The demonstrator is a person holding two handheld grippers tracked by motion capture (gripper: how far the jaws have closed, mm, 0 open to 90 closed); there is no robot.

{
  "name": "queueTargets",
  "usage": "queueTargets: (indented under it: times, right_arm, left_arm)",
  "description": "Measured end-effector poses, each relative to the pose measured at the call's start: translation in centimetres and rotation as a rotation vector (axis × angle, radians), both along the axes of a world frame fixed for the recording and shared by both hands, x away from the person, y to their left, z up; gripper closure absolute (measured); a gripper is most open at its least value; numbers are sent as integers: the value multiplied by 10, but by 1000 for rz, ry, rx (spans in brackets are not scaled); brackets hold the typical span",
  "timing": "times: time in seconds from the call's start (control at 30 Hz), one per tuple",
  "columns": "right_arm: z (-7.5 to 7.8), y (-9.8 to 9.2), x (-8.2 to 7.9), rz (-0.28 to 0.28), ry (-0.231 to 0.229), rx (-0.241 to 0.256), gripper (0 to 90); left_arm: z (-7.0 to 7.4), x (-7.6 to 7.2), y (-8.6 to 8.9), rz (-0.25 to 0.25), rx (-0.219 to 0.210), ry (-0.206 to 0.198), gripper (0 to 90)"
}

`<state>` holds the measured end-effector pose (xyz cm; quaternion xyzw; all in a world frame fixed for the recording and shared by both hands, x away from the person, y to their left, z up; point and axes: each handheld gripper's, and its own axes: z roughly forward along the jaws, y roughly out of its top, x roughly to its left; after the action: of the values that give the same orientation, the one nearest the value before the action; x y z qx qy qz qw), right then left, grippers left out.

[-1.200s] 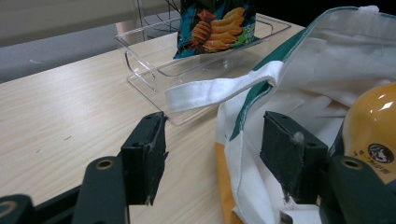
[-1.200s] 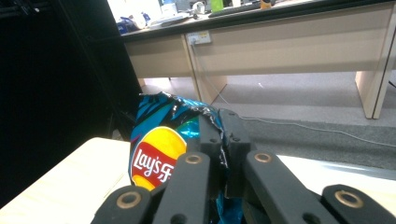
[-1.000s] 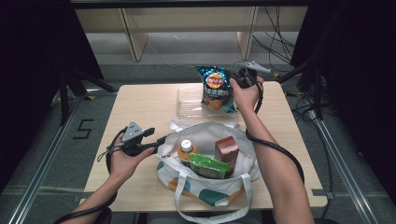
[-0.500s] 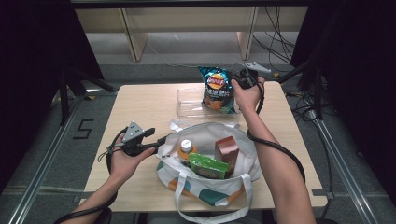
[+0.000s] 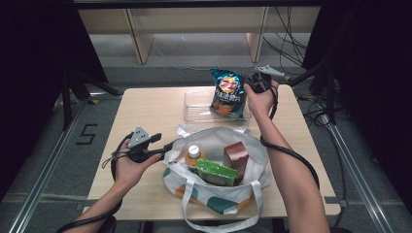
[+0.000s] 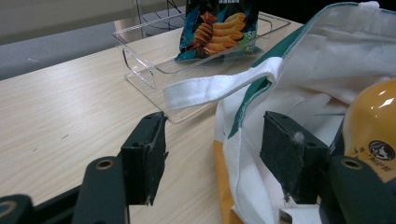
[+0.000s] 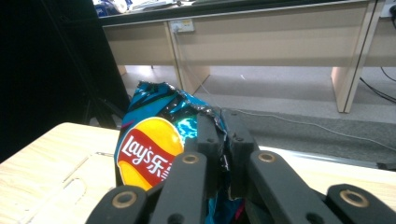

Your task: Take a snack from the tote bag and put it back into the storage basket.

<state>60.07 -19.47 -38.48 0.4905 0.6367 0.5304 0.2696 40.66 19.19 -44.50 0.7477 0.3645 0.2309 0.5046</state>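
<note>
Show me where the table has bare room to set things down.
The widest bare patch is the table left of the clear tray and beyond the left gripper. A narrower strip runs right of the tote. The middle is crowded: the tote holds a bottle, and the right gripper holds the chip bag in the tray.

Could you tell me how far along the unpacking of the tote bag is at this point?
Done: the chip bag is out of the tote bag and stands in the clear tray. In hand: the right tongs are shut on its top edge, and the left tongs straddle the tote's rim, open. Left: the orange bottle, green packet and brown box remain inside.
</note>
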Motion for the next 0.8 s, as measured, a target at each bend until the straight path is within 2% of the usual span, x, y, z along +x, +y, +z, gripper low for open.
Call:
queueTargets:
  times: [0.07, 0.13, 0.23, 0.27, 0.3, 0.47, 0.5, 0.57, 0.6, 0.67, 0.73, 0.8]
  right_arm:
    - [0, -1, 0, -2, 0, 2, 872]
    - [-2, -4, 1, -3, -19, -27, 869]
    - [-3, -7, 1, -17, -9, -35, 860]
    - [-4, -8, 2, -10, -22, -43, 857]
    - [-4, -7, 1, -20, -8, -29, 850]
    - [-3, -10, 2, -17, -17, -53, 805]
    - [-2, -8, 0, -23, 7, -37, 792]
    - [-2, -10, 1, -22, -19, -63, 761]
    - [-1, -9, -1, -31, 3, -41, 745]
    - [0, -10, -1, -36, -10, -33, 709]
    - [2, -11, -2, -29, 2, -21, 674]
    - [3, -12, -4, -26, -6, -24, 646]
  left_arm:
    - [0, 0, 0, 0, 1, 0, 395]
    - [0, 0, 0, -1, 2, -1, 395]
    - [0, 0, 0, -2, 3, 0, 395]
    - [0, 0, 0, -2, 2, 0, 395]
    - [0, 0, 0, -2, 3, 0, 395]
    - [0, 0, 0, -5, 4, -4, 395]
    - [1, 0, 0, -6, 6, -6, 395]
    - [1, 0, 0, -5, 2, -6, 395]
    - [1, 0, 0, -5, 2, -6, 395]
    - [1, 0, 0, -6, 3, -6, 395]
    - [1, 0, 0, -5, 2, -6, 395]
    - [1, 0, 0, -4, 0, -6, 395]
